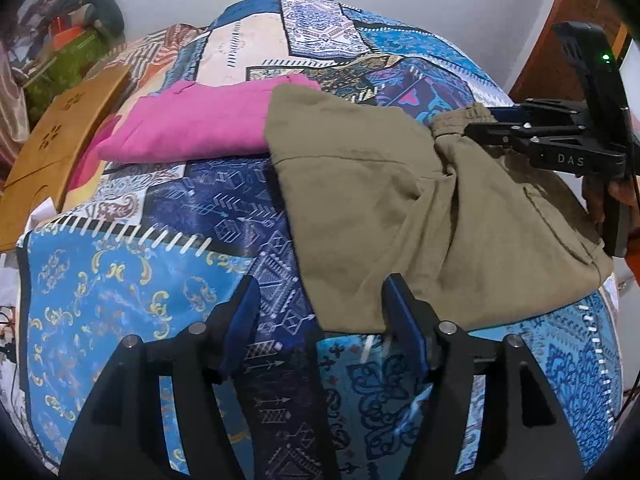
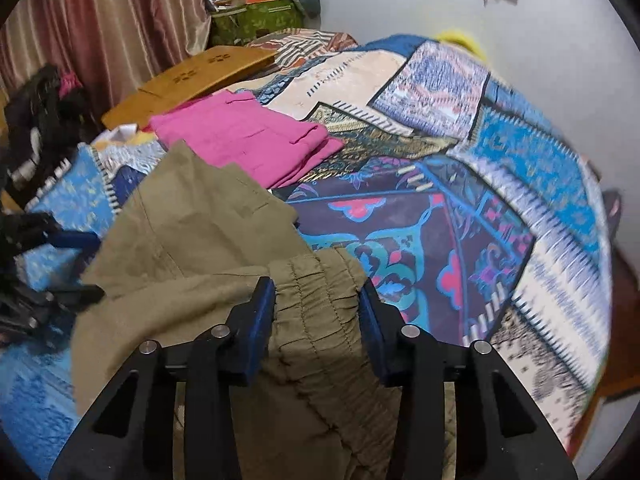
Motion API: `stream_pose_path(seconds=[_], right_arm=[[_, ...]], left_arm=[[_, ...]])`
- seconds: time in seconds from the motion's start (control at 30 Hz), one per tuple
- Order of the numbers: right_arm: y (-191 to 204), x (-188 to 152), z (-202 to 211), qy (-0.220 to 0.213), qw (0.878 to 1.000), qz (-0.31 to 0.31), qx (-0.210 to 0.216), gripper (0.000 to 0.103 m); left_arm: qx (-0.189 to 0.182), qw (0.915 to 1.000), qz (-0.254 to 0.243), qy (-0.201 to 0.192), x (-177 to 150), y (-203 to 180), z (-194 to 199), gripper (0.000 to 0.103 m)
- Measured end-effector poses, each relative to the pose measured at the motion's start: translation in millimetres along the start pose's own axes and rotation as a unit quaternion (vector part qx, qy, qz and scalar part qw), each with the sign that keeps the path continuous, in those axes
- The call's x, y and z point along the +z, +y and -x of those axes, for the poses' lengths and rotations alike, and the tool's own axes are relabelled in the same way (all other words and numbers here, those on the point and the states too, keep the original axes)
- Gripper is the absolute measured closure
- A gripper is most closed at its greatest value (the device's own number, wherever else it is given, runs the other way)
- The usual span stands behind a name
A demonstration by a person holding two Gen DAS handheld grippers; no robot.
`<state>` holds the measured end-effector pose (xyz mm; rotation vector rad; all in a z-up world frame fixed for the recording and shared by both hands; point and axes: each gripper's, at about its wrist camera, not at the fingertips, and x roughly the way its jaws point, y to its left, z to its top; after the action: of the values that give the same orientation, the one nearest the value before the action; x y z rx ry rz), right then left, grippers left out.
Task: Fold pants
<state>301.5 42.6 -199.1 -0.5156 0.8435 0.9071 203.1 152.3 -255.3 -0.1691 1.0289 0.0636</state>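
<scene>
Starting at your left, the left gripper (image 1: 316, 308) hangs over the patchwork bedspread (image 1: 132, 280) with its jaws spread wide and nothing between them; the near hem of the khaki pants (image 1: 400, 208) lies just ahead of the right-hand jaw, which touches or nearly touches that edge. Beyond the jaws and to their left sits a folded pink garment (image 1: 192, 124), and the far corner of the khaki cloth overlaps its edge. A wooden board (image 1: 60, 144) lies further left still.

Moving right, the pants spread rumpled across the bed, not yet squared into a fold. Your right gripper (image 2: 318, 304) has the gathered elastic waistband (image 2: 316, 280) sitting between its jaws. They look parted around the bunch rather than pinched tight, and from the left wrist view you cannot tell either.

Judging from this, the main risk is a lopsided lift: if the right jaws are not truly closed, the waistband may slip out as you pull. Closing the left jaws where they are now would catch bedspread, not hem. Dragging the cloth leftward could also snag and disturb the pink garment under that overlapping corner.
</scene>
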Motion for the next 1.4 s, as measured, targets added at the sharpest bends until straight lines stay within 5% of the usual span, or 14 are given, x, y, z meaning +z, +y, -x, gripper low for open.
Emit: stream_pose_path(seconds=[0.27,0.47,0.83,0.97,1.17,1.4], right_arm=[[0,3,2,0.002,0.999,0.008,-0.037,0.064],[-7,-2,54,-0.049,0.996,-0.029,-0.076,0.057],[-12,-71,140,-0.086,0.978,-0.115,-0.153,0.033],[-24,-103,142,-0.073,0.970,-0.185,-0.140,0.023],[-35,-138,115,-0.047,0.958,-0.270,-0.088,0.022],[-50,-143,75,-0.011,0.952,-0.300,-0.055,0.022]], left_arm=[[0.006,1.0000,0.005,0.001,-3,3,0,0.035],[0.008,0.9999,0.012,0.000,2,8,14,0.036],[0.000,0.9992,-0.020,-0.033,38,-6,28,0.028],[-0.011,0.9998,-0.014,-0.008,46,-5,5,0.028],[-0.027,0.9992,0.004,0.029,46,0,-25,0.028],[-0.061,0.9970,0.031,0.037,52,9,-41,0.027]])
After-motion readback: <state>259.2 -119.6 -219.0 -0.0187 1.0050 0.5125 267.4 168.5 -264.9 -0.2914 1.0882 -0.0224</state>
